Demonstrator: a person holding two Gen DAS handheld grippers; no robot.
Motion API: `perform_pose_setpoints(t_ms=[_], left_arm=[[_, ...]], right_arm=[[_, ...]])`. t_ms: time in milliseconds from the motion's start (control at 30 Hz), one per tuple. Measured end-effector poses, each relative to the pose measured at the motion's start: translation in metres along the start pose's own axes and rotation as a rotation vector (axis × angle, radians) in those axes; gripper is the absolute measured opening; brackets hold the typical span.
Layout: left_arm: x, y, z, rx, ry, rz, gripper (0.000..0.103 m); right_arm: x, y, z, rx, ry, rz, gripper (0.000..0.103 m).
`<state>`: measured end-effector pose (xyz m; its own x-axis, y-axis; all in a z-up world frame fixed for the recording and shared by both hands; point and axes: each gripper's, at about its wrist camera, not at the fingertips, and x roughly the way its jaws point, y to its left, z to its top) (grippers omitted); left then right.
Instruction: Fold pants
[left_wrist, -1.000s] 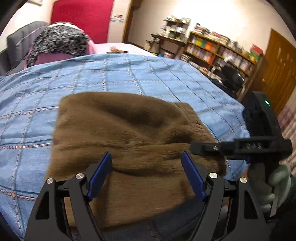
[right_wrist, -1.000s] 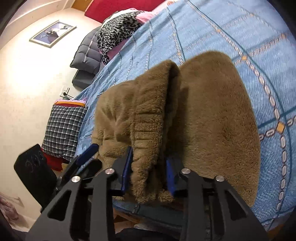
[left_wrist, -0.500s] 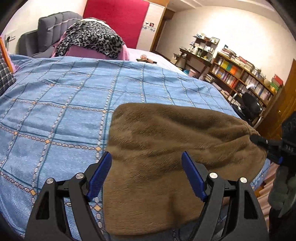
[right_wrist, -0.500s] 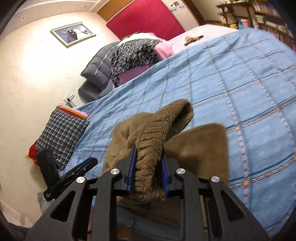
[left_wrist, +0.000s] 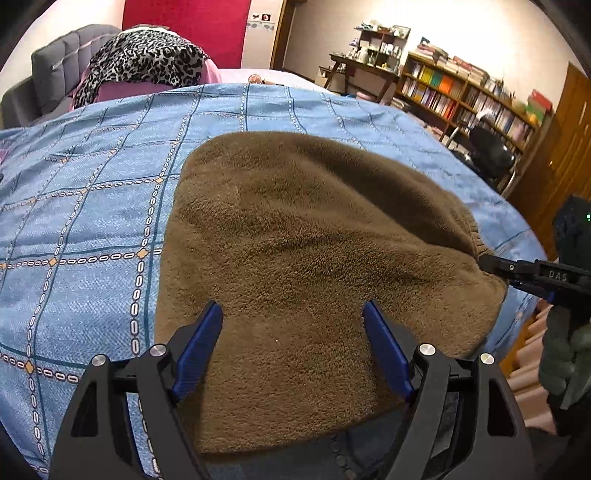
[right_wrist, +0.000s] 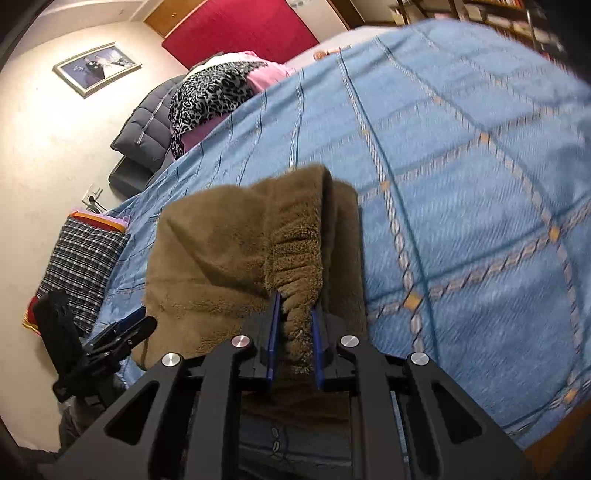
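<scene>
Colours and patterns. Fleece pants (left_wrist: 314, 251): uniform brown, plush nap, no print. Bedspread (left_wrist: 92, 206): light blue with a grid of dark teal lines and cream chain-link stripes, orange diamonds at the crossings. Left gripper (left_wrist: 291, 325) and right gripper (right_wrist: 294, 325): black frames, blue pads (left_wrist: 201, 345), silver bolt heads. Draped cloth (left_wrist: 144, 61): black-and-white leopard print over pink fabric. Headboard (left_wrist: 55, 70): grey, tufted. Wall panel (left_wrist: 184, 26): red. Pillow (right_wrist: 83, 266): dark blue-and-white plaid. Glove (left_wrist: 565, 358): grey-green.
</scene>
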<state>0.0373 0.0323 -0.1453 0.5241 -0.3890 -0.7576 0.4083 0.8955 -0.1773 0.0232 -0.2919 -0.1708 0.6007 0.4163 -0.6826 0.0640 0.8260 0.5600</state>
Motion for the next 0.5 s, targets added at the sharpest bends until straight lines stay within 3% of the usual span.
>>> perform_pose_setpoints(t_ms=[133,267,500], left_arm=[[0.001,0.006,-0.005,-0.019,0.004,-0.005,0.080],[0.001,0.005,-0.006,-0.023,0.003,-0.002,0.080],[-0.001,0.004,-0.003,-0.035,0.001,-0.006,0.080]], right_arm=[[-0.002,-0.012,0.001,0.083,0.015,0.061,0.041],[-0.005,-0.020,-0.002,0.138,0.035,0.109,0.043],[0.000,-0.014,-0.010,0.156,0.087,0.125,0.055]])
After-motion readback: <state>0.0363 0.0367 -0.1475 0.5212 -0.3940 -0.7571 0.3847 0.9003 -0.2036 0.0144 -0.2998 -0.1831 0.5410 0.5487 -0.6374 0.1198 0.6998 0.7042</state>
